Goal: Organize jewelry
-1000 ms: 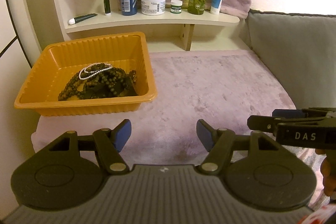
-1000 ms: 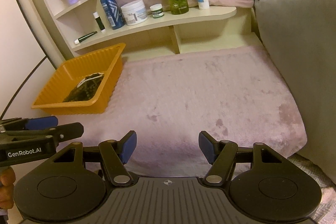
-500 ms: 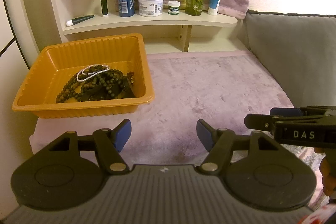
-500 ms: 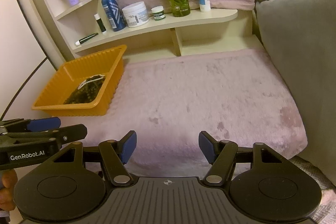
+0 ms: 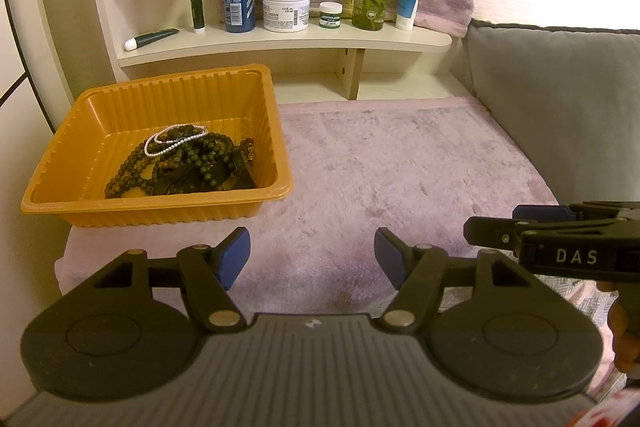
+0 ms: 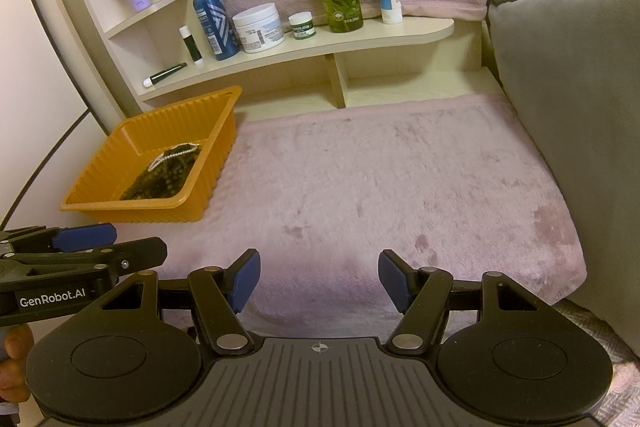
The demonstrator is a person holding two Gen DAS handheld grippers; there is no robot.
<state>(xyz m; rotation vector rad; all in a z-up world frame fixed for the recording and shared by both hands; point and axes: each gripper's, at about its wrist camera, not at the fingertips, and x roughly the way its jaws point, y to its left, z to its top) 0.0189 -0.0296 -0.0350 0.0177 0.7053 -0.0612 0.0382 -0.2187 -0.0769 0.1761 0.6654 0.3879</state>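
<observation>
Jewelry, dark bead strands with a pearl one on top, lies heaped in the orange tray at the left edge of the pink mat. My left claw and right claw both gape wide over the mat's near edge, holding and touching nothing.

Surface: in front of you a pink plush blanket covers the worktop.
On it: you have one orange tray at its left edge.
Shelf: behind it you see bottles, jars and tubes standing in a row, one dark tube lying flat.
</observation>
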